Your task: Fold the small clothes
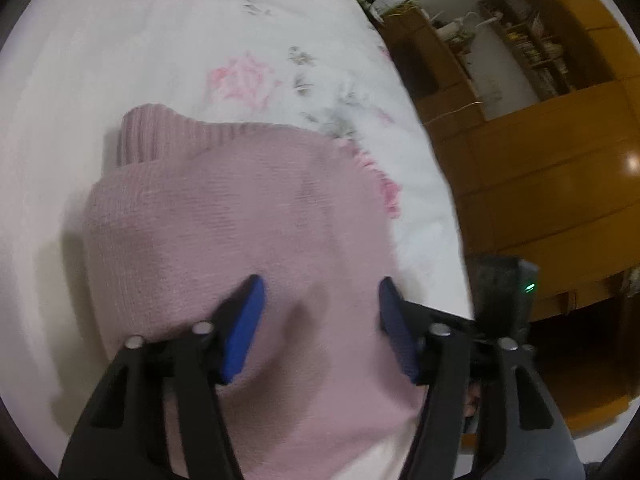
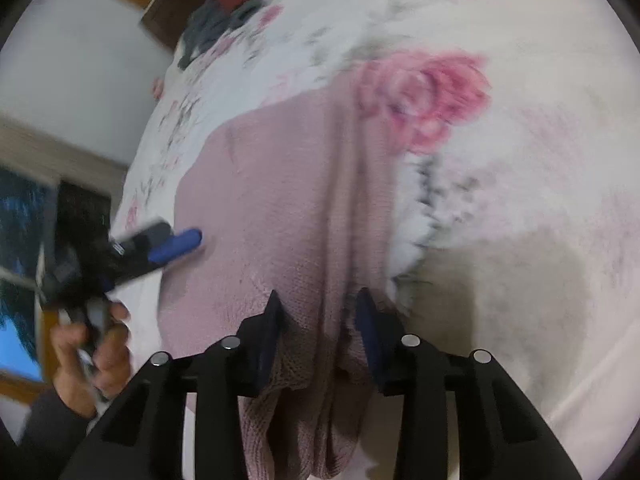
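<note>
- The pink knit garment (image 1: pixel 240 232) lay on the floral bedspread (image 1: pixel 168 40), its ribbed cuff (image 1: pixel 140 136) toward 11 o'clock in the left wrist view.
- The left gripper (image 1: pixel 320 292) hung over the knit with its blue pads spread wide, nothing between them.
- The right gripper (image 2: pixel 318 304) had its fingers partly apart, a bunched ridge of the garment rising between them; we could not tell whether the pads actually pinched the cloth.
- Risk, as we judged it: if the right tongs lifted with only a loose gather, the knit could slip out and the fold collapse. The stretchy fabric could also drag and wrinkle the layer beneath.
- Risk: the left tongs sat near the garment's edge at 9 o'clock in the right wrist view; a careless closing might catch one layer only.
- Only the right wrist view showed the person's hand (image 2: pixel 96 348) on the left tool and dark clothes (image 2: pixel 224 12) at 11 o'clock.
- Only the left wrist view showed the wooden cabinet (image 1: pixel 540 184) at 3 o'clock.
</note>
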`<state>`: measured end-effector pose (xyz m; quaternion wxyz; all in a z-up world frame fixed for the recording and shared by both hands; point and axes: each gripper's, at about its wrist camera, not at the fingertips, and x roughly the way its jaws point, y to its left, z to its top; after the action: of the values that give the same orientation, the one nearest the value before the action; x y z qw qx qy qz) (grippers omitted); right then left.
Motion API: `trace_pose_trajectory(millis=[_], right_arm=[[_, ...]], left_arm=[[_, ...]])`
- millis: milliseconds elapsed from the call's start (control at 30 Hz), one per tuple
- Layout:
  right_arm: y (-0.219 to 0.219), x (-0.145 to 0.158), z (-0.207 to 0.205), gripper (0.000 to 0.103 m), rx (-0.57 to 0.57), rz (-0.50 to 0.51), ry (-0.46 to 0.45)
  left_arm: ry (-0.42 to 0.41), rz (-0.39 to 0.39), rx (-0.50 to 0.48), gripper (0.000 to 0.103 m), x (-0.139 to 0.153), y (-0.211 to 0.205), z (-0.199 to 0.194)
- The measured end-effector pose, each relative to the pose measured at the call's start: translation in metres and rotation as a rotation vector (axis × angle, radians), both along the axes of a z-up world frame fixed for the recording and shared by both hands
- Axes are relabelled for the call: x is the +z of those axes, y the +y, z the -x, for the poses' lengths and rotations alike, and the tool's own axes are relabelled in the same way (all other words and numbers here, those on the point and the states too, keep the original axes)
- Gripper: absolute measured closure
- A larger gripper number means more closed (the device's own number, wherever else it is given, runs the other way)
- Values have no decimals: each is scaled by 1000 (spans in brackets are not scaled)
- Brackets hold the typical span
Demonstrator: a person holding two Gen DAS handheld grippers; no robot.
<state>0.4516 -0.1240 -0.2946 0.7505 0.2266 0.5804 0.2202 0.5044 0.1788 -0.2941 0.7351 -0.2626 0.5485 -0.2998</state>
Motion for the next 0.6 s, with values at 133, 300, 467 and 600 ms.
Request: trace_pose_trajectory(millis=[133, 300, 467, 600], right_arm=[[-11, 14, 20, 66, -25, -20, -18], [6, 49, 53, 66, 31, -77, -133], [14, 9, 57, 99, 86, 50, -67], [4, 24, 67, 93, 62, 9, -64]], left_arm=[[-88, 117, -4, 38, 47, 13, 26], [-38, 100, 4, 37, 25, 26, 51], [33, 112, 26, 45, -8, 24, 53], [-5, 138, 3, 44, 18, 22, 67]])
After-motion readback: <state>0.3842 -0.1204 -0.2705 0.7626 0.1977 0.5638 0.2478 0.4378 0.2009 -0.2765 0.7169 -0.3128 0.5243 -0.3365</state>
